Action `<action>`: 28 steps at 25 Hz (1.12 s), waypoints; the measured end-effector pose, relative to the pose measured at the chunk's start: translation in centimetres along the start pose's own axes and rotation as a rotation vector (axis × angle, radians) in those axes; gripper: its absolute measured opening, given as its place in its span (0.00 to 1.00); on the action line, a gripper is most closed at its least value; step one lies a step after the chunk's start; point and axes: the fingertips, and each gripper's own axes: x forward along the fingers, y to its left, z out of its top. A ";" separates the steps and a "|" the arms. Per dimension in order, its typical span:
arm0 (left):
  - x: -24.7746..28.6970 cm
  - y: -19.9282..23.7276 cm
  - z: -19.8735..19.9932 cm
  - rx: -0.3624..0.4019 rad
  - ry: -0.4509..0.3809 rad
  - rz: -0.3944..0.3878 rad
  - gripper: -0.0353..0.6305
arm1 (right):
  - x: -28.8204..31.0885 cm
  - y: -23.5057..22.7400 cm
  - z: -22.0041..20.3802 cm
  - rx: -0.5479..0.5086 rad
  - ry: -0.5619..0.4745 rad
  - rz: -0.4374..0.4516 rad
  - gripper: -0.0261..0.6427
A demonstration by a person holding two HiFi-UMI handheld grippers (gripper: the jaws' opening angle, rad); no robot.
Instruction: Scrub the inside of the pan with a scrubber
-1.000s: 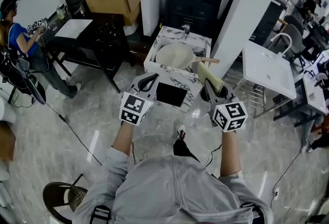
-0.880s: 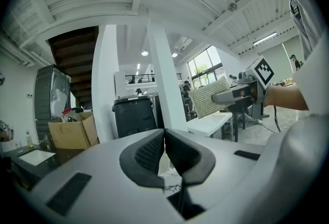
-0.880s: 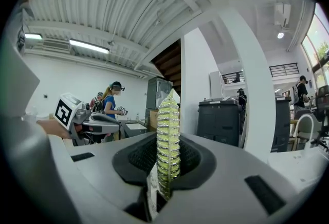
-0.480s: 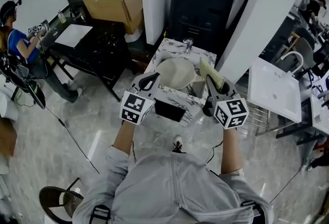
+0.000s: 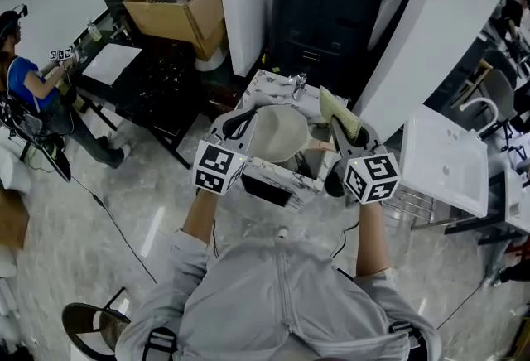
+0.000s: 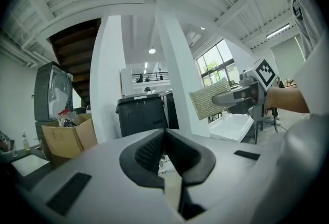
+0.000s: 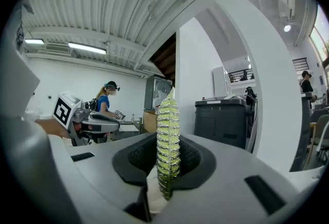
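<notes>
Presently, itemised by place.

Left claw (image 5: 240,125): held by the person's left hand over the near left corner of the marbled sink unit (image 5: 267,175). In the left gripper view the left claw (image 6: 164,134) has its two dark pads closed tip to tip, with nothing between them. Its marker cube (image 5: 217,170) faces the head camera.

Right claw (image 5: 341,134): held over the right side of the sink unit, level with the left one. In the right gripper view the right claw (image 7: 167,164) is clamped on the scrubber (image 7: 168,141).

Scrubber (image 5: 334,113): pale yellow-green, flat and ribbed. It stands edge-on and upright between the pads, and most of its length rises clear above them. From the left gripper view its broad woven face (image 6: 209,100) shows, sticking out of the right claw (image 6: 237,98).

Pan (image 5: 278,132): pale and round, lying in the basin of the sink unit. It sits between the two claws in the head view, with the scrubber just off its right rim.

Surroundings:
- A tap (image 5: 299,83) at the back edge of the sink unit.
- A black bin (image 5: 331,7) behind it.
- A cardboard box (image 5: 172,5) at the far left.
- A black surface (image 5: 153,74) bearing a white sheet.
- A seated person (image 5: 23,74) at the left edge.
- A white basin (image 5: 443,159) on a frame to the right.
</notes>
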 end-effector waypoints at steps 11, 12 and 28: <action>7.1 1.5 -0.3 0.002 0.035 0.020 0.09 | 4.5 -5.5 -1.1 0.019 0.003 0.038 0.17; 7.6 1.5 -0.4 0.000 0.037 0.024 0.09 | 4.9 -6.0 -1.2 0.020 0.003 0.042 0.17; 12.4 6.2 -4.4 -0.058 0.074 0.011 0.09 | 12.3 -7.1 -4.0 0.025 0.065 0.056 0.17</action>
